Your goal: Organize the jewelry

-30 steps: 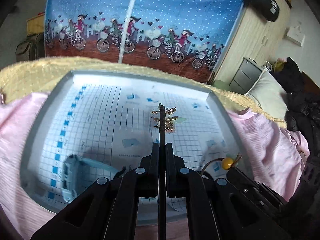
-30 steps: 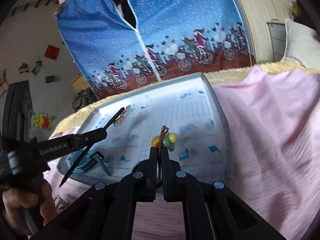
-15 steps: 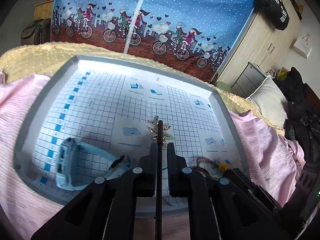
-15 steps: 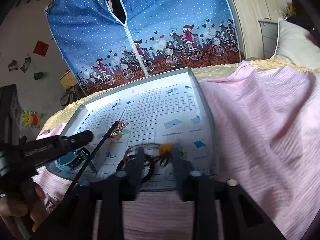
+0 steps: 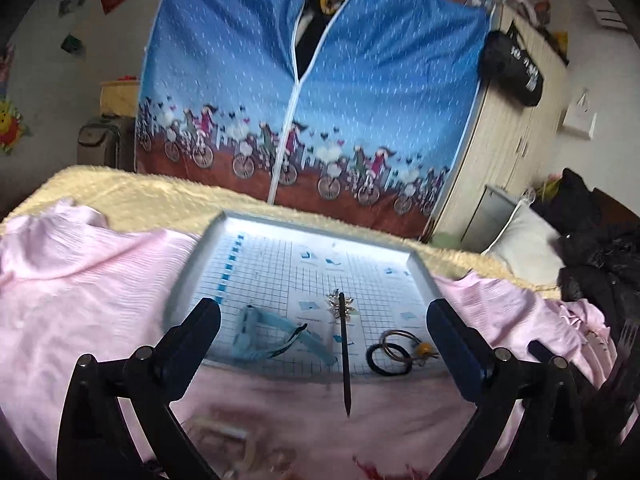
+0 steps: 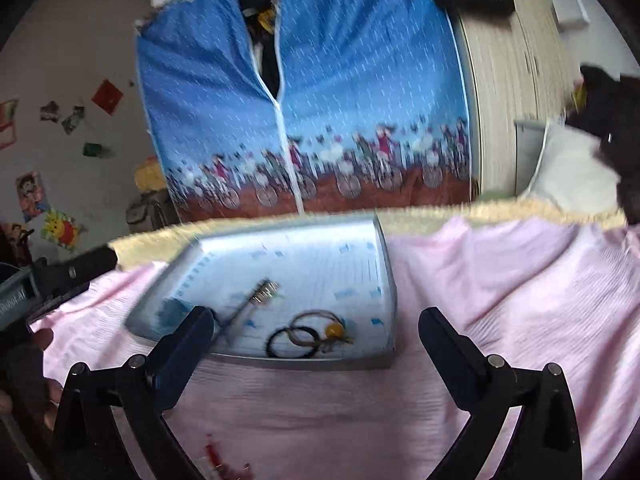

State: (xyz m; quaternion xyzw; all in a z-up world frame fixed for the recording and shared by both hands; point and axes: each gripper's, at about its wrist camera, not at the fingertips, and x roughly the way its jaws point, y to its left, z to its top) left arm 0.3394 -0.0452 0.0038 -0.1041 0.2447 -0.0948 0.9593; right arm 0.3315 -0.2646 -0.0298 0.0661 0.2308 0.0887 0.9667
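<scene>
A grey tray (image 5: 191, 270) with a blue grid sheet lies on the bed. On it are a light blue watch (image 5: 256, 332), a black hair stick (image 5: 343, 344) with a gold flower head, and black and brown hair ties (image 5: 390, 356) with a yellow bead. The stick's tip reaches past the tray's front rim. My left gripper (image 5: 324, 320) is open, held back from the tray, with nothing between its fingers. My right gripper (image 6: 314, 332) is also open in front of the tray (image 6: 386, 280); beyond it lie the hair ties (image 6: 296, 338), the stick (image 6: 246, 306) and the watch (image 6: 172, 308).
Pink cloth (image 5: 80, 280) covers the bed around the tray, over a yellow blanket (image 5: 132, 196). Behind stand a blue fabric wardrobe (image 5: 360, 100) and a wooden cabinet (image 5: 516, 140). A pillow and dark clothes (image 5: 592, 248) are at the right. Small blurred items (image 5: 224, 436) lie on the cloth near me.
Both grippers have opened and drawn back from the tray. The hair stick has left my left gripper, and the beaded hair ties have left my right; both are now on the tray.
</scene>
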